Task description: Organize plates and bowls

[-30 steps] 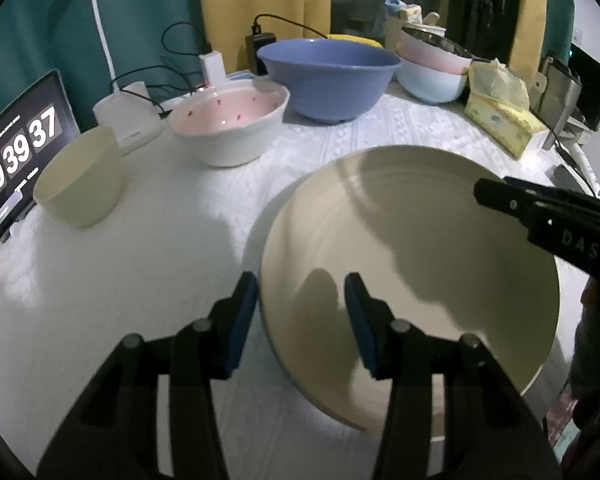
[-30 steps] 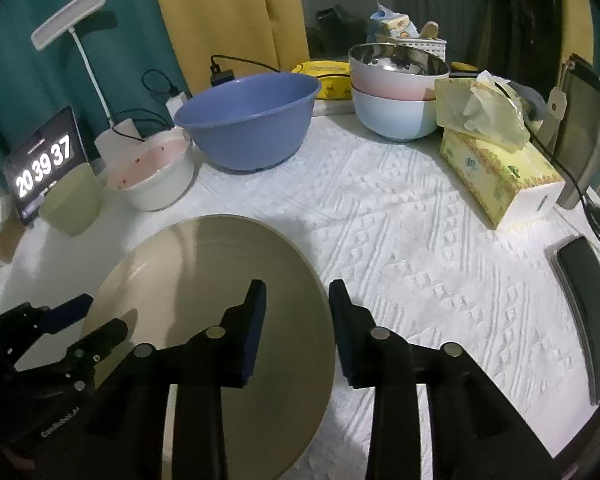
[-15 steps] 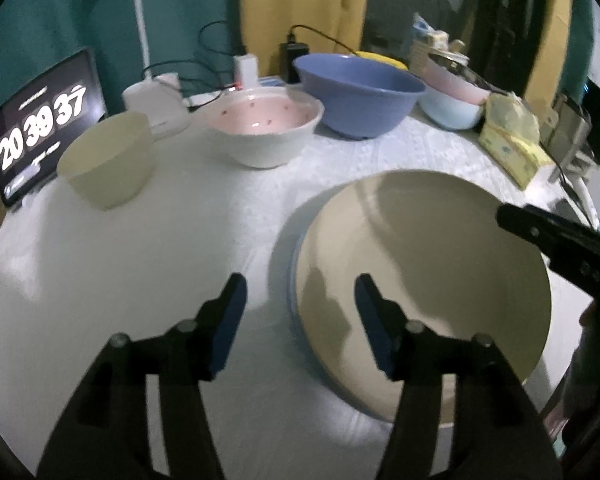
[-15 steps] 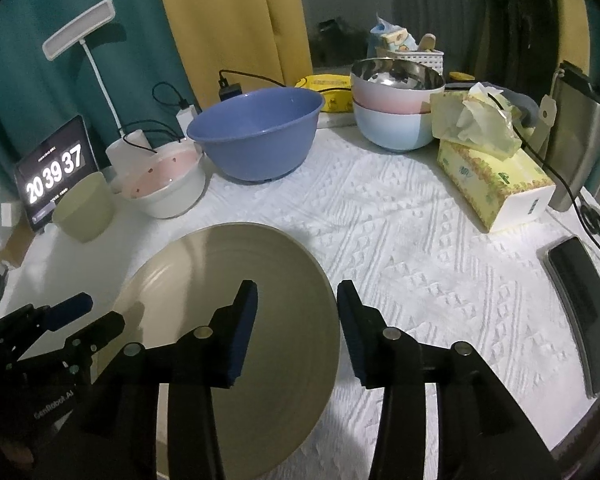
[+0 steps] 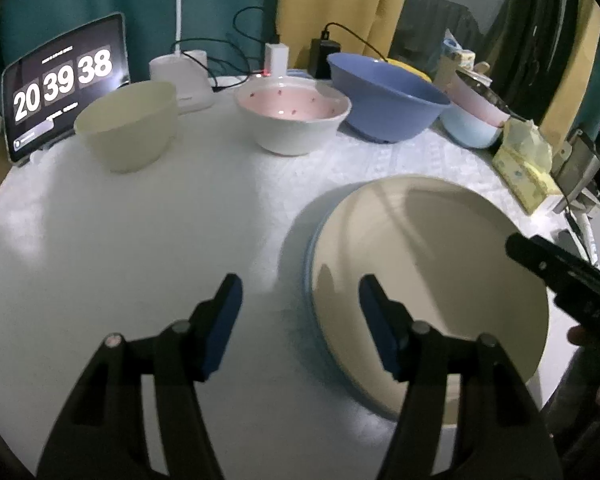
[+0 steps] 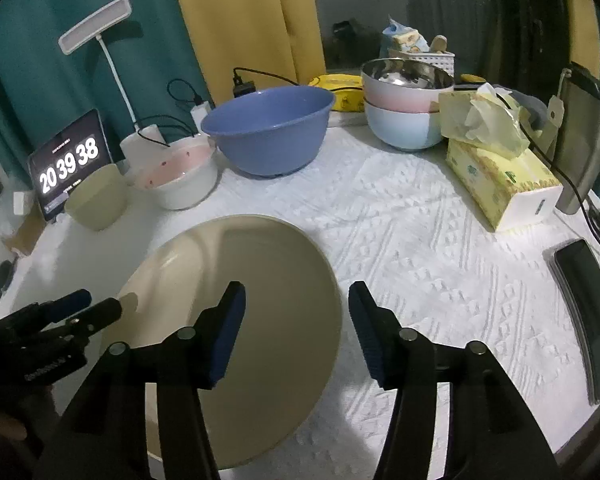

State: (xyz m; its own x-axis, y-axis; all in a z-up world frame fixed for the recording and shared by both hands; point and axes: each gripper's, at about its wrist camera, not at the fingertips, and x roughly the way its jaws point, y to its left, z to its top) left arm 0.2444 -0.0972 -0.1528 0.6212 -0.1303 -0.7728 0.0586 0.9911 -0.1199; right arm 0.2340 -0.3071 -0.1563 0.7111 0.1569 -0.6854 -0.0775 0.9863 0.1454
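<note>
A cream plate [image 6: 240,300] lies on a pale blue plate [image 5: 309,256] on the white tablecloth [image 6: 440,280]. The left gripper [image 5: 300,312] and right gripper [image 6: 296,320] straddle its opposite rims, jaws opening wide, gripping nothing. Bowls stand behind.

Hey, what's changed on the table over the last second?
Both tongs, left and right, have let go of the large beige round plate and are opening; it now rests on a pale blue plate. The clock ticked on. The bowls stayed put.
</note>
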